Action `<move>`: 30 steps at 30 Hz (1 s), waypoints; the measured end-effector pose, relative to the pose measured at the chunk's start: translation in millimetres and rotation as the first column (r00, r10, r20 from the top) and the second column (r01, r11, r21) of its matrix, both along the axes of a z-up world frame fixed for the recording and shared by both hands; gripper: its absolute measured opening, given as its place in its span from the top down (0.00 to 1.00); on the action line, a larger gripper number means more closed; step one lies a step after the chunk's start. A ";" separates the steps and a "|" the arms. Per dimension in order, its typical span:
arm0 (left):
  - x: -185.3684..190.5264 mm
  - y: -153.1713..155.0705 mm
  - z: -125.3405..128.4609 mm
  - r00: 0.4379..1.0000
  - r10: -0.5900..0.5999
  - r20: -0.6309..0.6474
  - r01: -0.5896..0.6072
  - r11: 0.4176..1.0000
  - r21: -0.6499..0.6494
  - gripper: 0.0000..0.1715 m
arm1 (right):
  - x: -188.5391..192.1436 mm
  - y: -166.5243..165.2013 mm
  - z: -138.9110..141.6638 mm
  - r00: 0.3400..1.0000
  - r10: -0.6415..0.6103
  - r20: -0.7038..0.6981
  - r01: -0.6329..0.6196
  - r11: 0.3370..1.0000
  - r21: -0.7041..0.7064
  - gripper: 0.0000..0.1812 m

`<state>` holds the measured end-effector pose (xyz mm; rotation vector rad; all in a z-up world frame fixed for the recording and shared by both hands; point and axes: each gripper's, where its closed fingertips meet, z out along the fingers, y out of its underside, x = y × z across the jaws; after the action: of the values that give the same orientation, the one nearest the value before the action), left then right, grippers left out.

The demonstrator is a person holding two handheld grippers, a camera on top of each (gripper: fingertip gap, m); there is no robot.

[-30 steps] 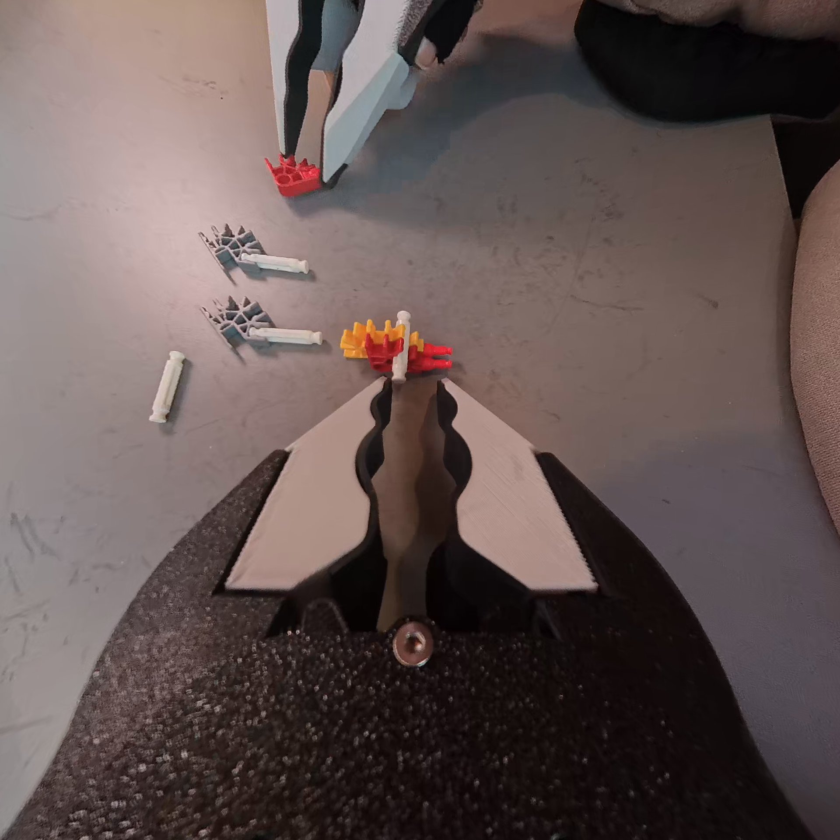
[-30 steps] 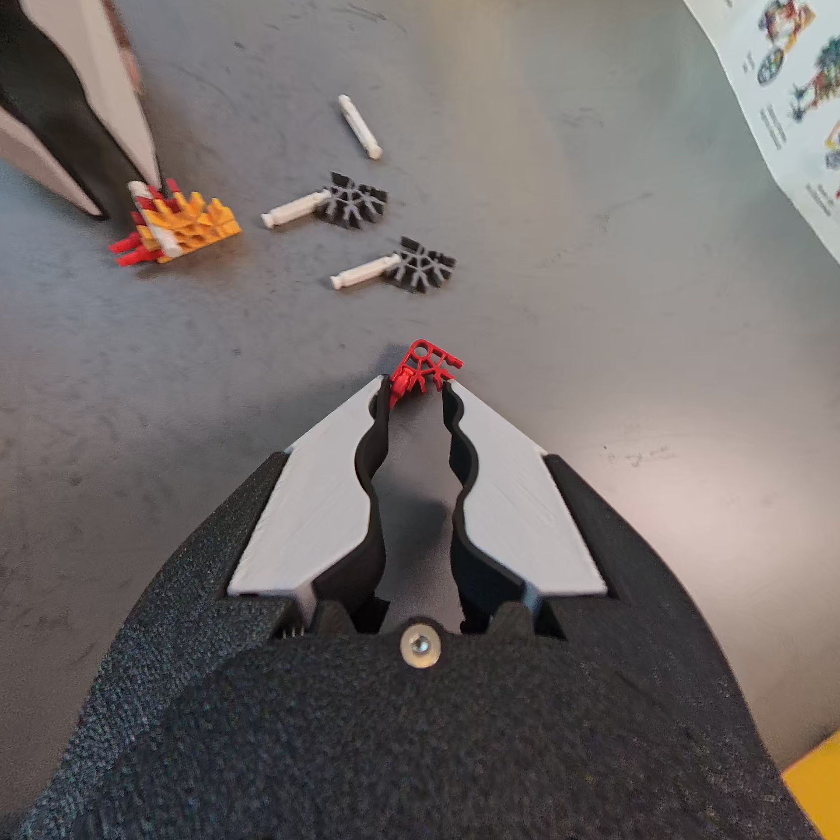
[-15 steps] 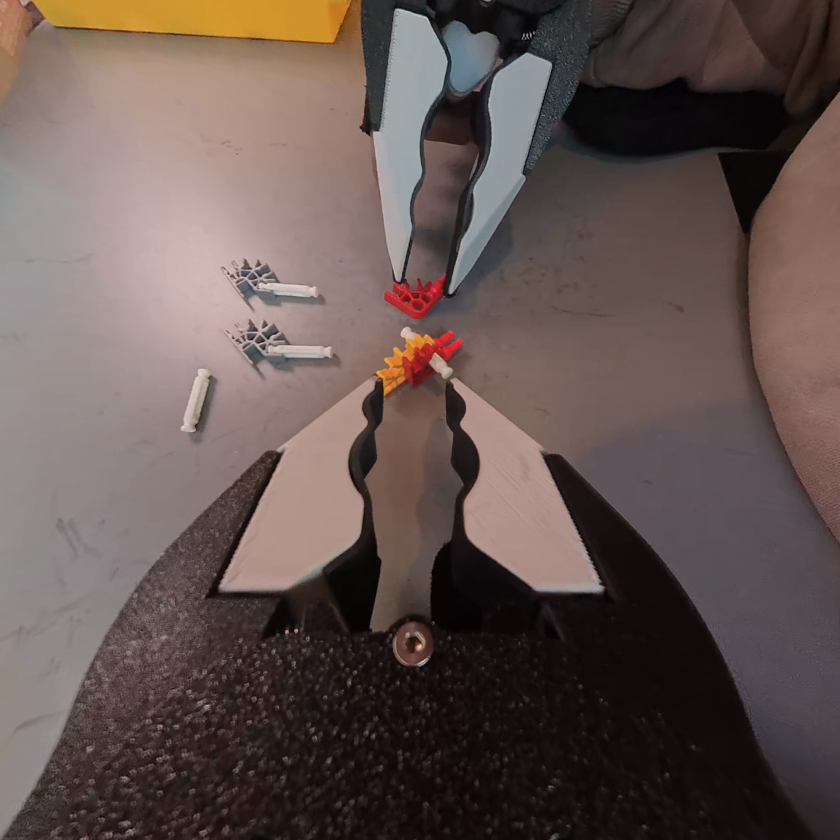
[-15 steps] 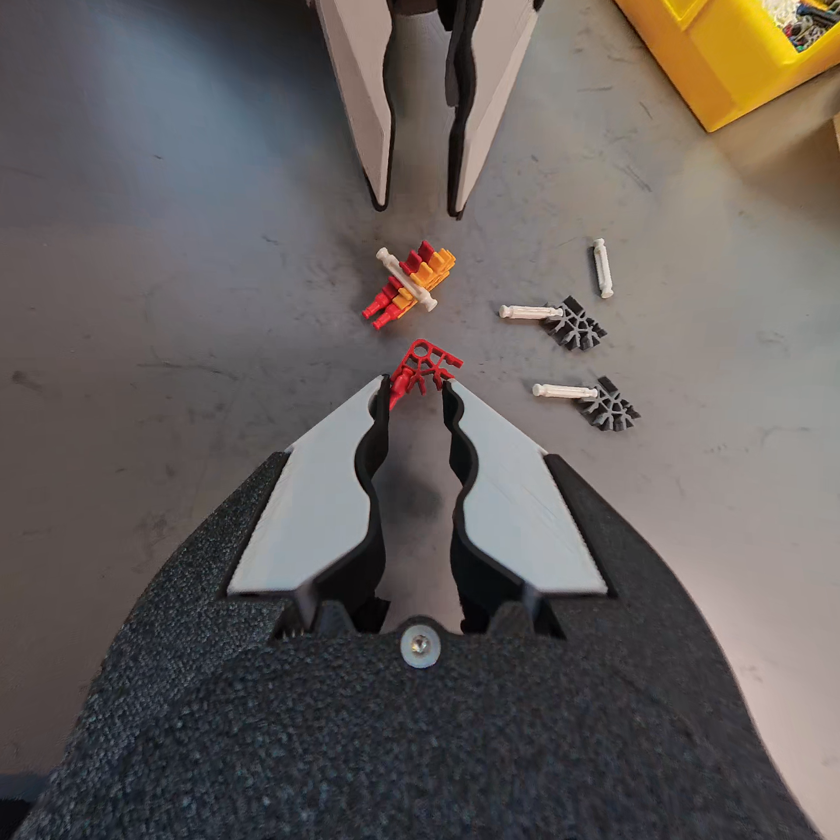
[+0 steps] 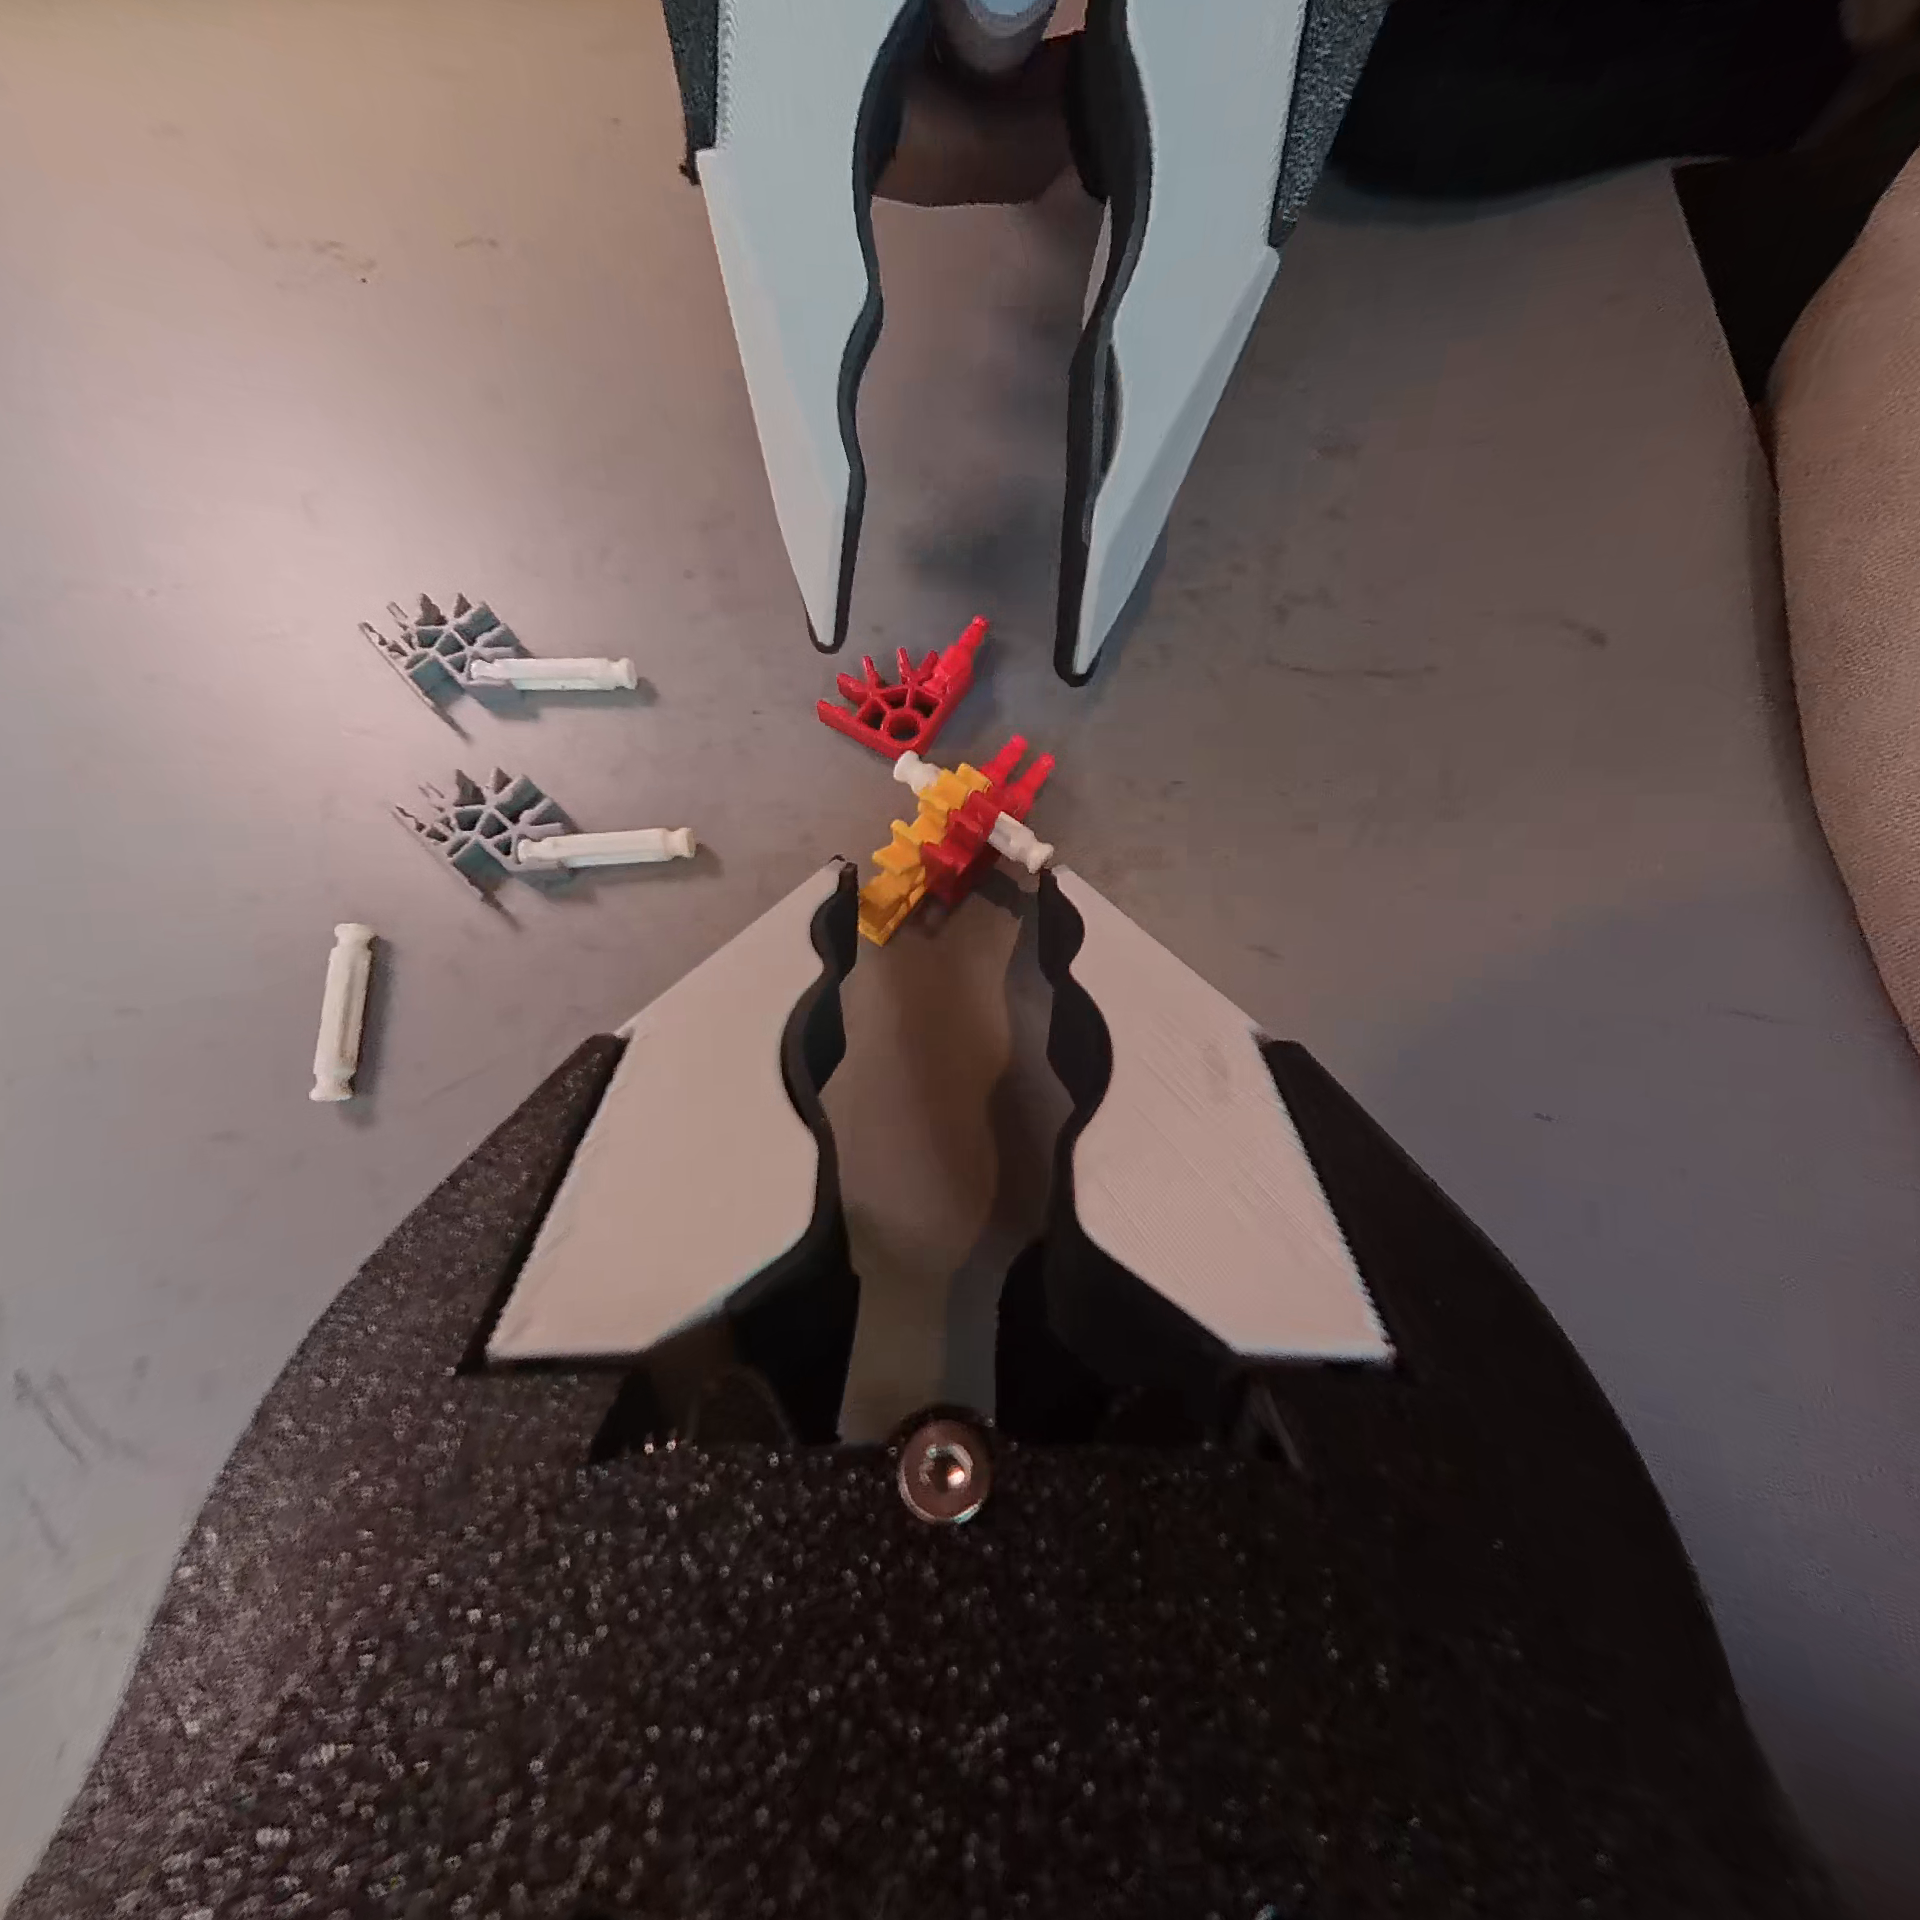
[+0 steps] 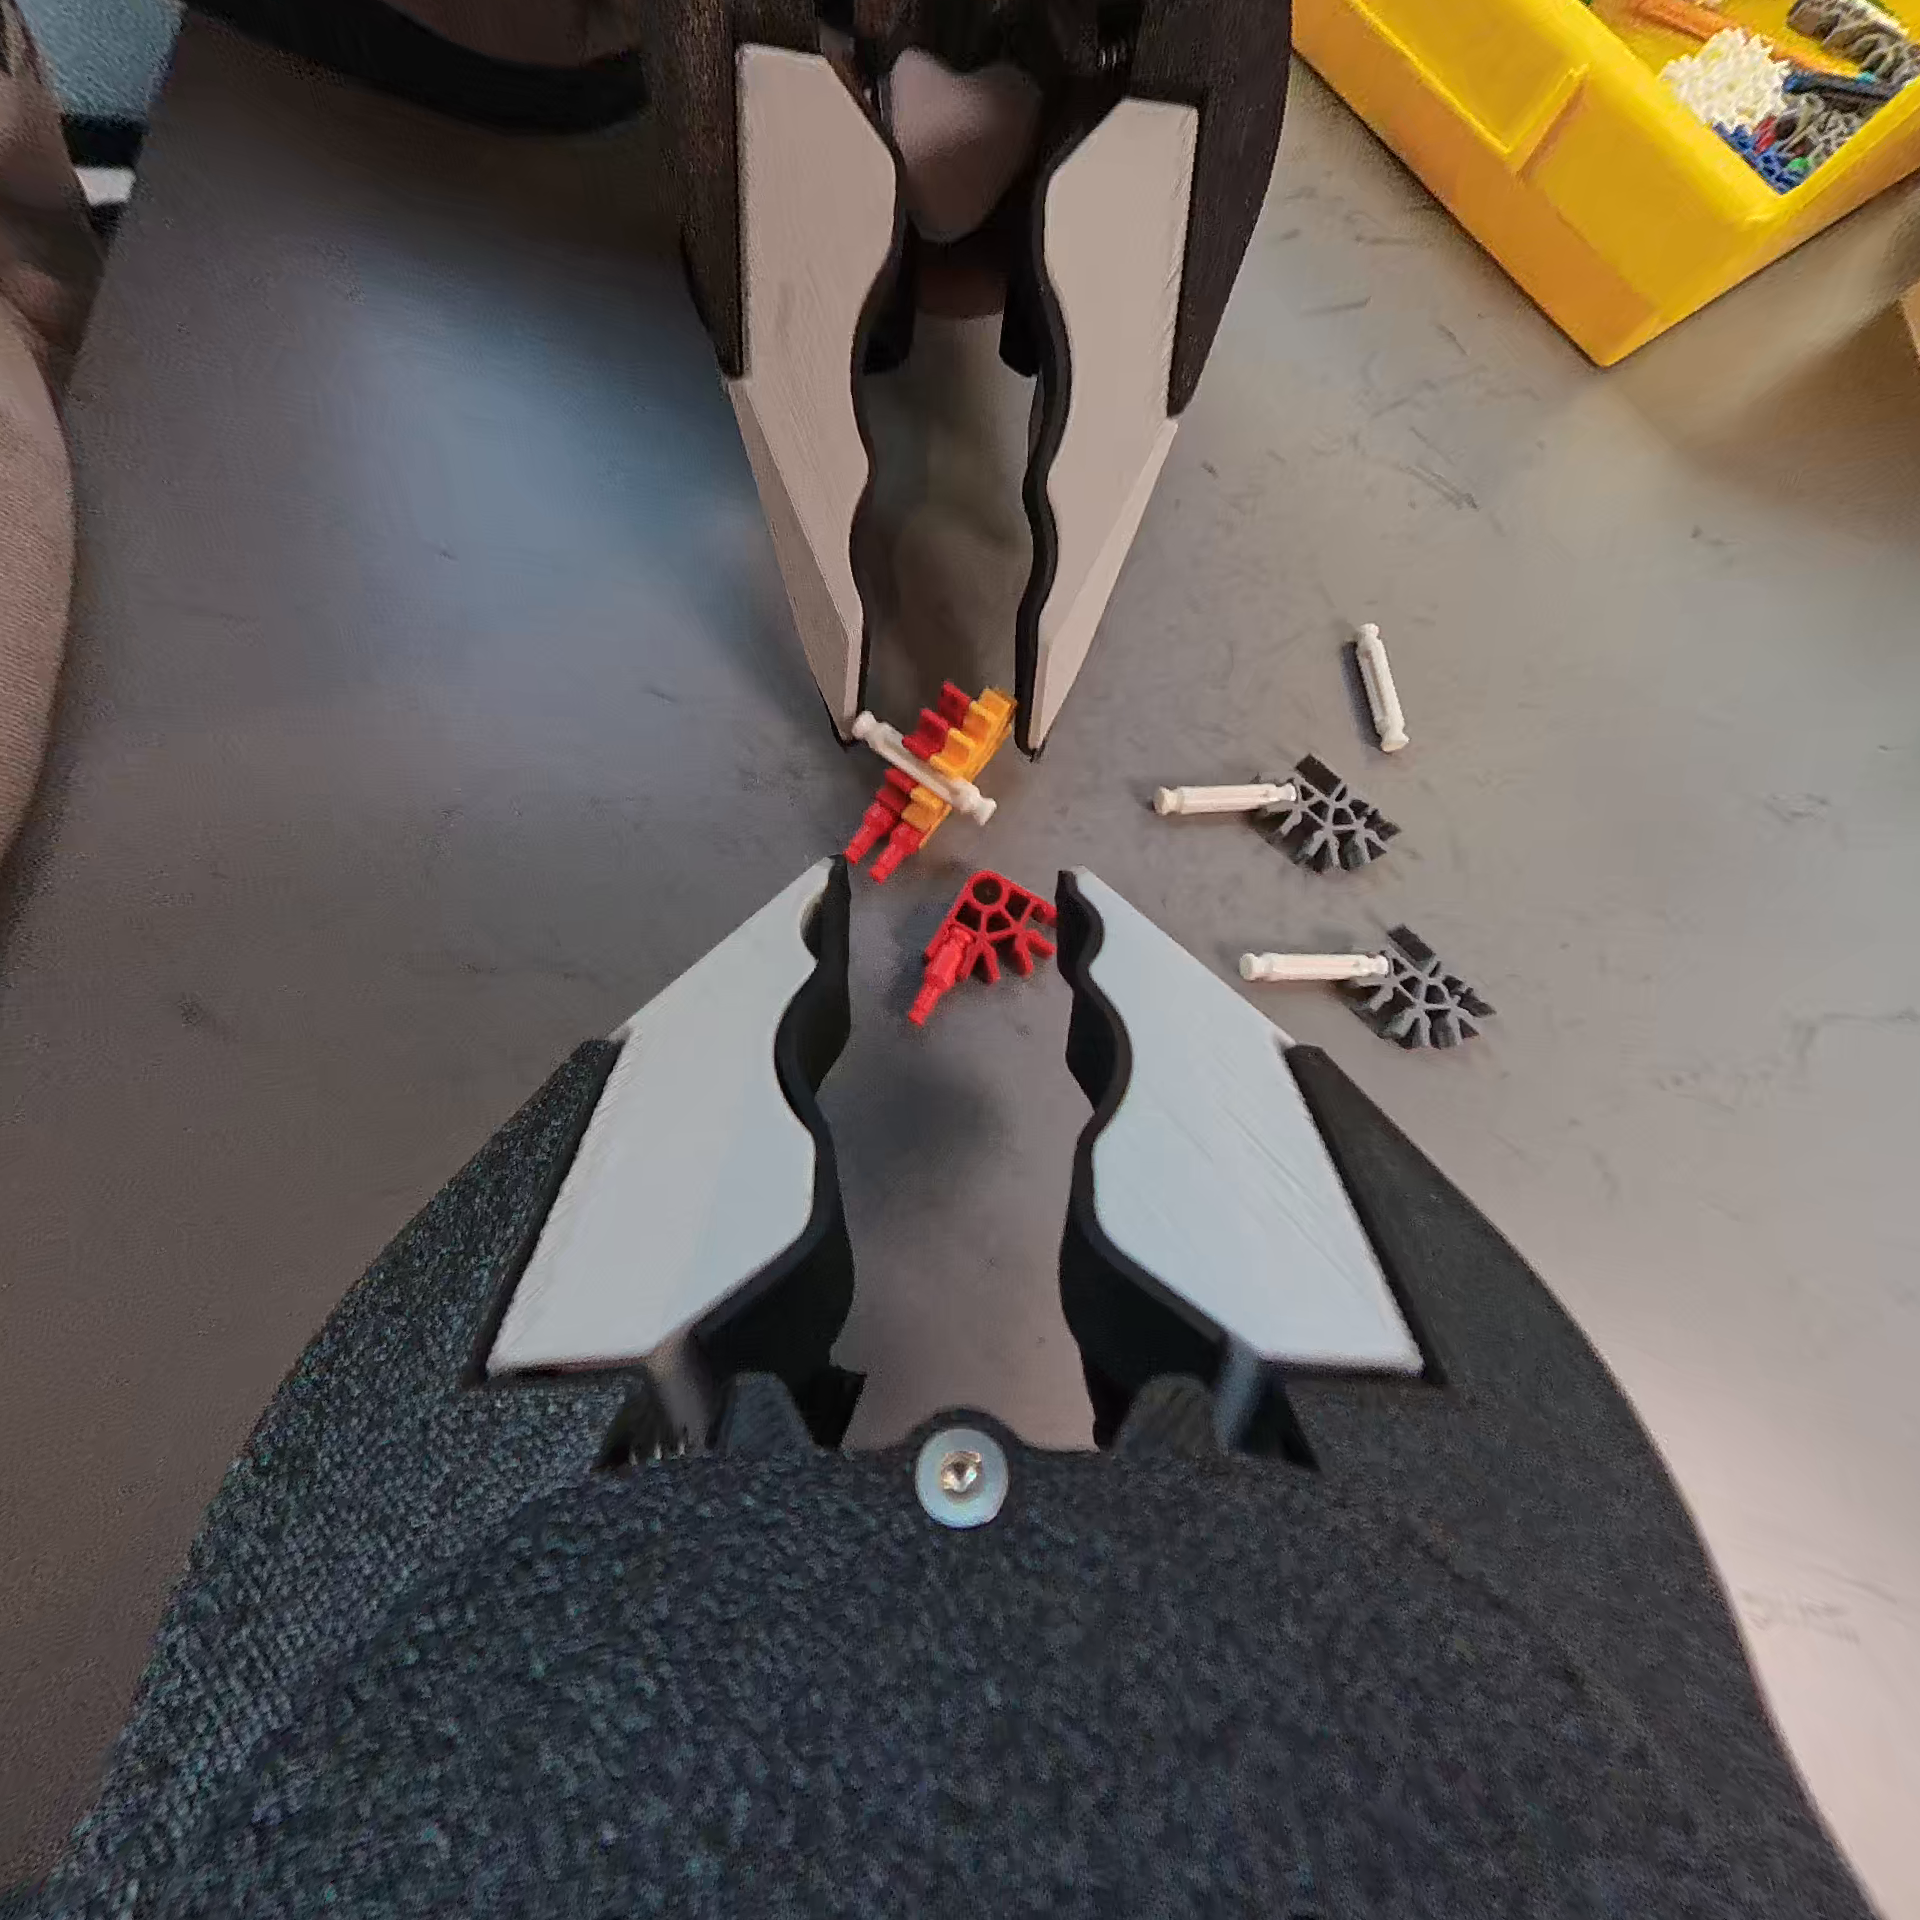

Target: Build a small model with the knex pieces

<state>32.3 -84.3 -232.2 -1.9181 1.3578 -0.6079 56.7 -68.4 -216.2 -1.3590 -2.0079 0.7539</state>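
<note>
Right claw (image 6: pixel 951 904) jaws apart, gripping nothing; red connector (image 6: pixel 992 930) lies flat on the bench (image 6: pixel 416 623) between its tips, short red rod pointing back toward the camera-left. Beyond, left claw (image 6: pixel 935 732) open, straddling the yellow-red connector stack (image 6: pixel 935 774); its white rod (image 6: pixel 920 769) runs diagonally across. Grey connectors with white rods (image 6: pixel 1288 805) sit right, rods pointing left.

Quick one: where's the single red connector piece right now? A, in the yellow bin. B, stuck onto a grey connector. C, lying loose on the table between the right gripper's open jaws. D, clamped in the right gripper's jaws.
C: the red connector lies flat on the table between the right gripper and its spread jaws, touched by neither.
</note>
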 end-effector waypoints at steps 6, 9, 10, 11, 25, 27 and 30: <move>0.3 2.8 -0.7 0.997 0.075 -0.027 -0.074 0.997 0.022 0.91 | -12.7 -11.7 -11.4 0.991 -0.101 0.082 0.107 0.991 -0.078 0.78; 3.7 -4.8 -3.1 0.999 0.042 -0.031 -0.042 0.999 0.012 0.92 | -13.2 -14.2 -10.0 0.993 -0.091 0.074 0.097 0.992 -0.078 0.83; 4.5 -5.7 -4.0 0.999 0.036 -0.032 -0.035 0.999 0.015 0.92 | -13.1 -15.4 -10.2 0.994 -0.084 0.075 0.091 0.992 -0.083 0.83; 5.4 -5.5 -4.0 0.999 0.035 -0.030 -0.035 0.999 0.018 0.92 | -13.2 -15.3 -10.5 0.994 -0.084 0.076 0.090 0.993 -0.080 0.83; 13.1 -14.1 -5.0 1.000 -0.018 -0.024 0.018 1.000 -0.008 0.93 | -15.5 -20.8 -11.1 0.997 -0.059 0.049 0.066 0.986 -0.156 0.83; 14.0 -14.5 -5.0 0.999 -0.024 -0.029 0.024 1.000 0.011 0.93 | -14.9 -21.9 -11.4 0.997 -0.045 0.055 0.054 0.983 -0.173 0.83; 17.0 -18.2 -5.0 0.999 -0.042 -0.026 0.042 0.999 0.007 0.93 | -12.5 -26.2 -11.8 0.998 0.007 0.060 0.003 0.987 -0.163 0.83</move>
<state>49.3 -102.5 -237.1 -1.9019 1.4182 -0.5997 44.2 -94.7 -228.0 -1.4888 -2.0309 0.9057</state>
